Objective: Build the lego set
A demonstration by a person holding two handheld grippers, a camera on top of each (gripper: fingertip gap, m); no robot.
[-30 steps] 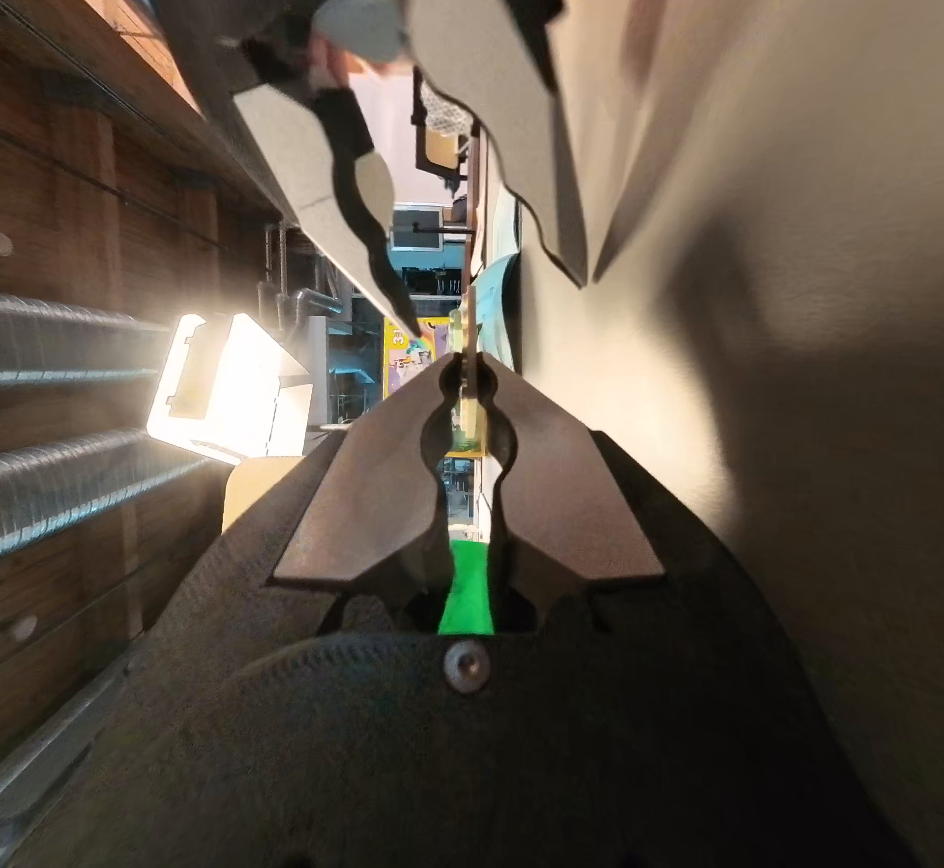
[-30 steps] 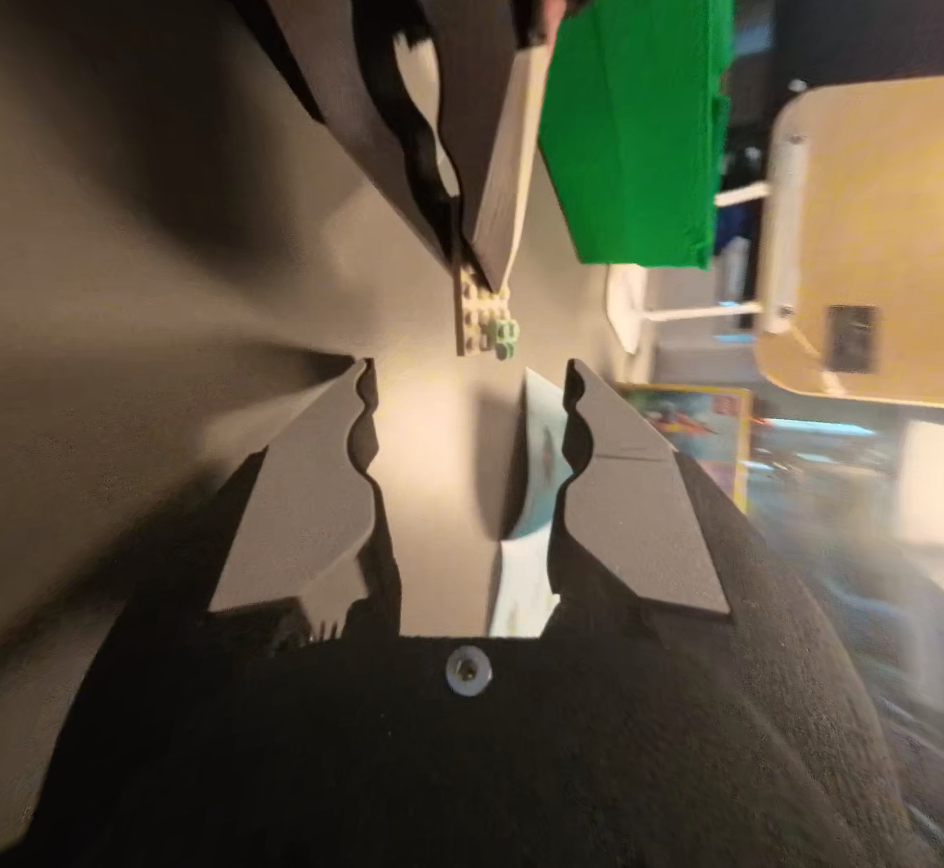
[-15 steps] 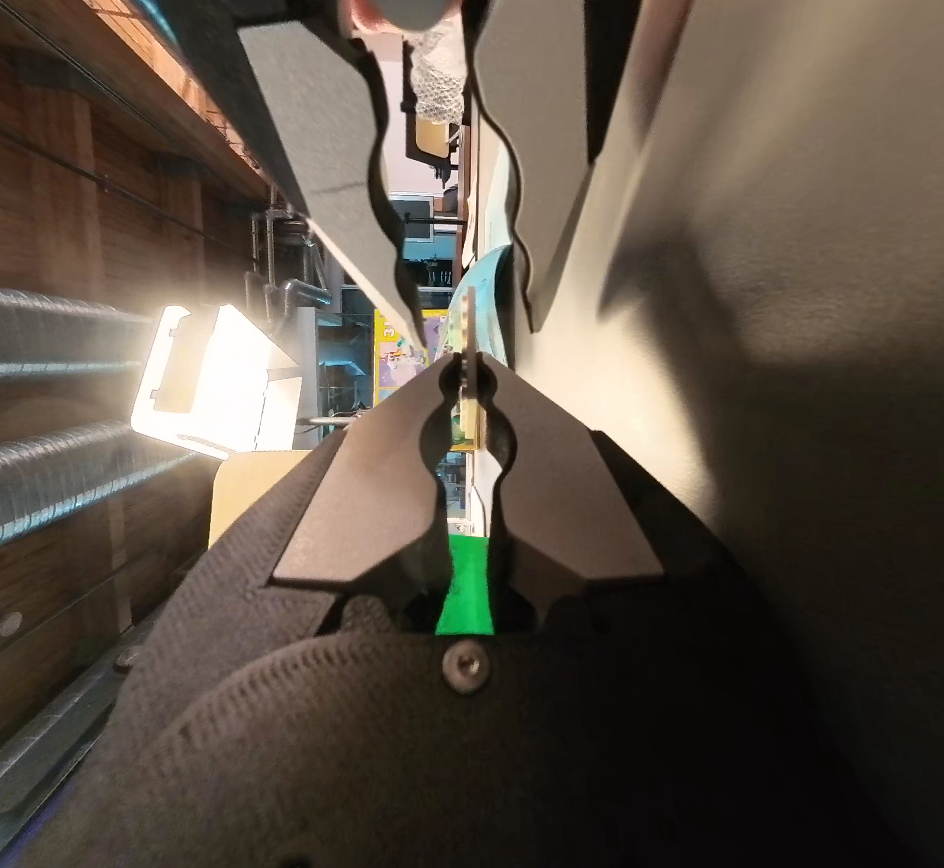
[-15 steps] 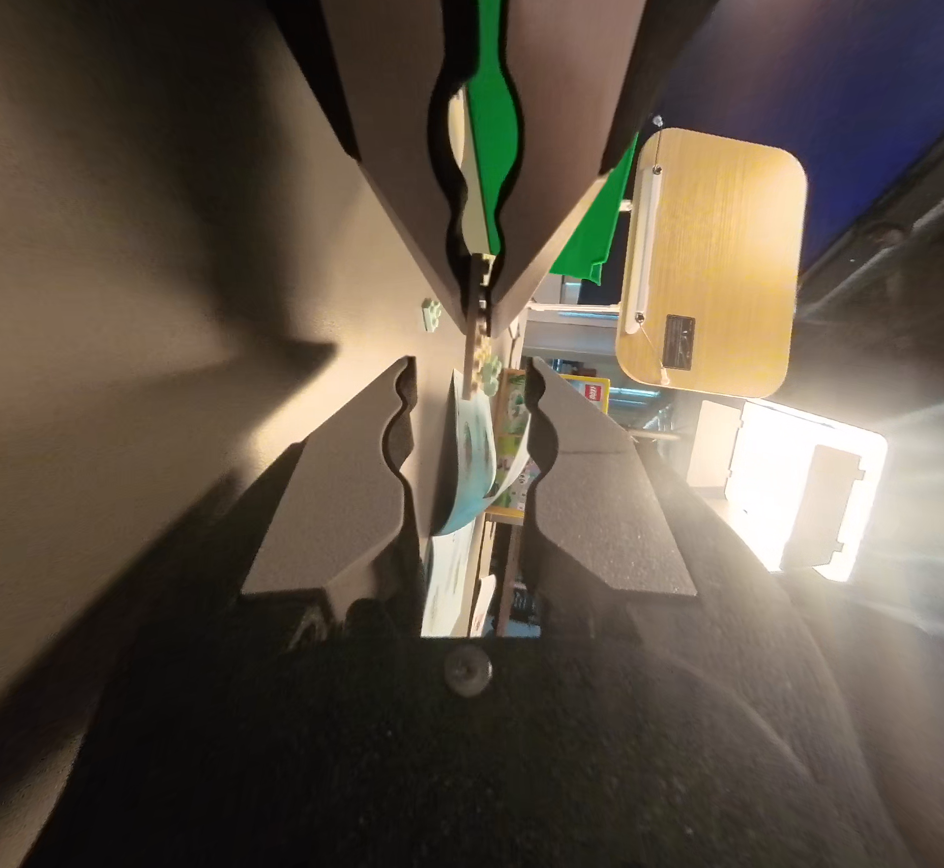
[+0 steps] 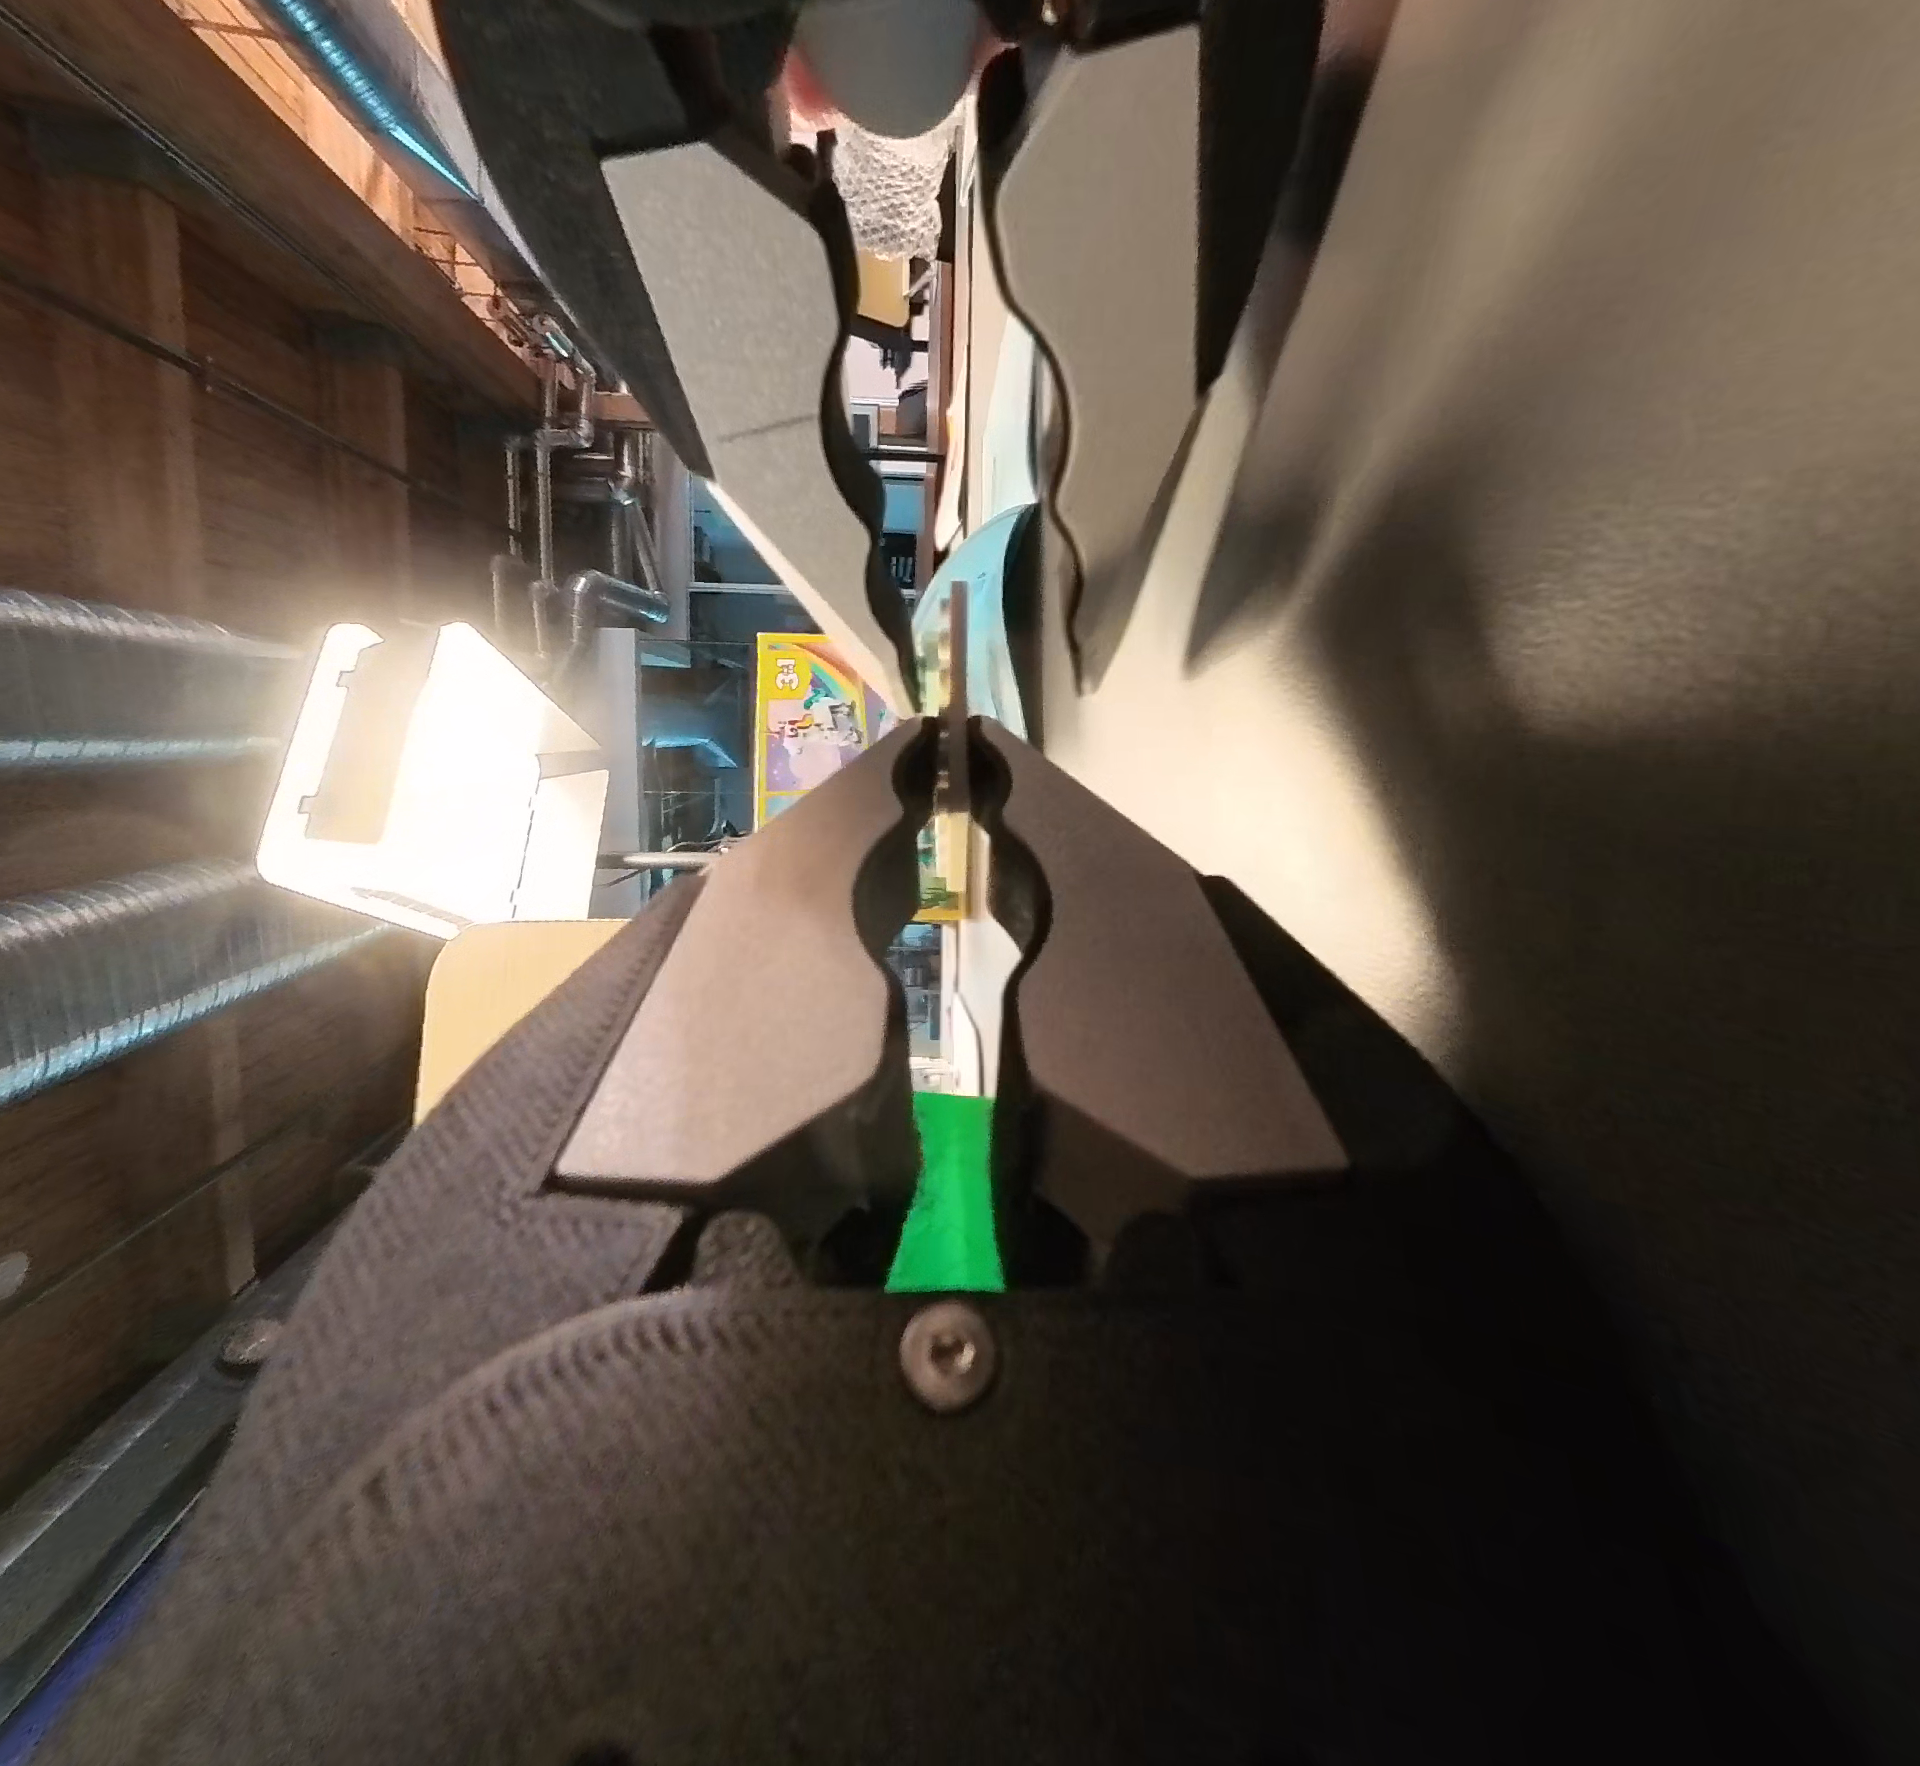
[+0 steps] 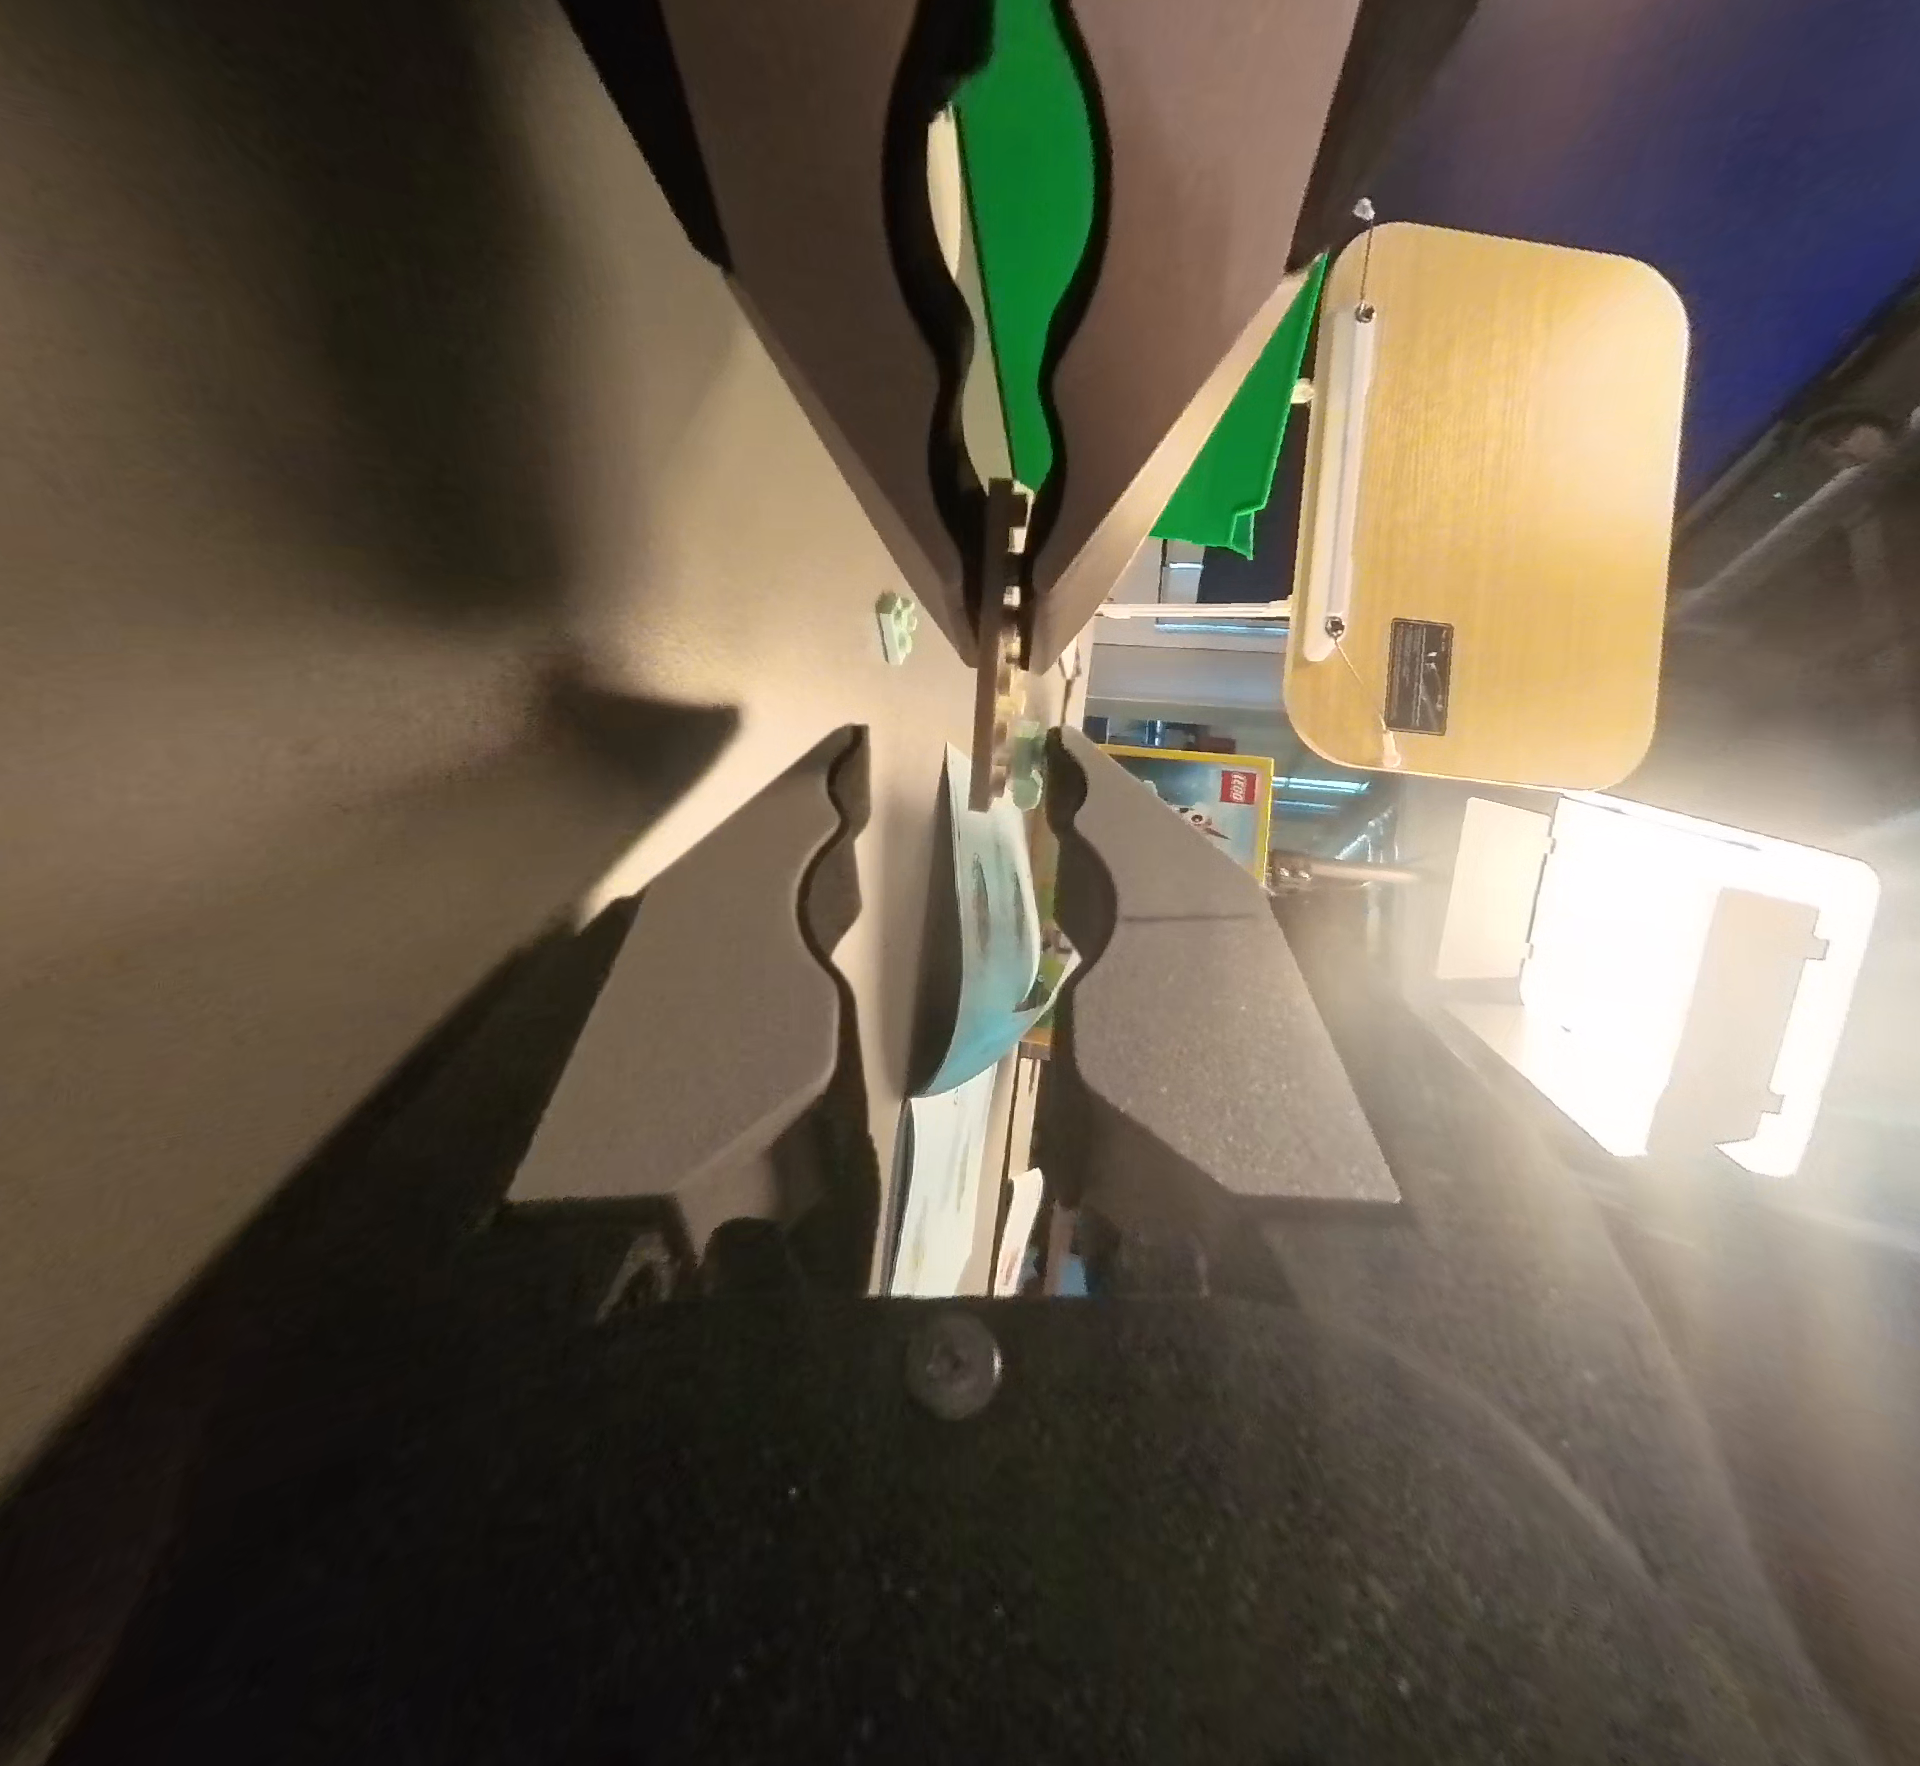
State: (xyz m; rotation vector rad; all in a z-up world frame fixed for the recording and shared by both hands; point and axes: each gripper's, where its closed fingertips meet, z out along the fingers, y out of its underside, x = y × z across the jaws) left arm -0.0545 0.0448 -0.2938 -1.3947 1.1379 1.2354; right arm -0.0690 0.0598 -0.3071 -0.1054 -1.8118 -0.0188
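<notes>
- While clamped together at frame centre, left tongs [image 5: 951, 748] gripping a thin tan lego plate [image 5: 954, 667] edge-on, studs facing left.
- Seen from the right wrist view, same lego plate [image 6: 995, 698] jutting down from the left tongs [image 6: 1003, 651] at upper centre, a pale green piece [image 6: 1027, 758] attached near its lower end.
- Right tongs [image 6: 956, 771] spread apart, lower tip of the plate lying between the two fingers, contact impossible to tell.
- Loose pale green brick [image 6: 896, 625] resting on the grey surface [image 6: 364, 573], centre left.
- Blue booklet [image 6: 992, 947] curling off the surface, lower centre.
- Yellow lego box [image 5: 816, 740] standing in the background, centre.
</notes>
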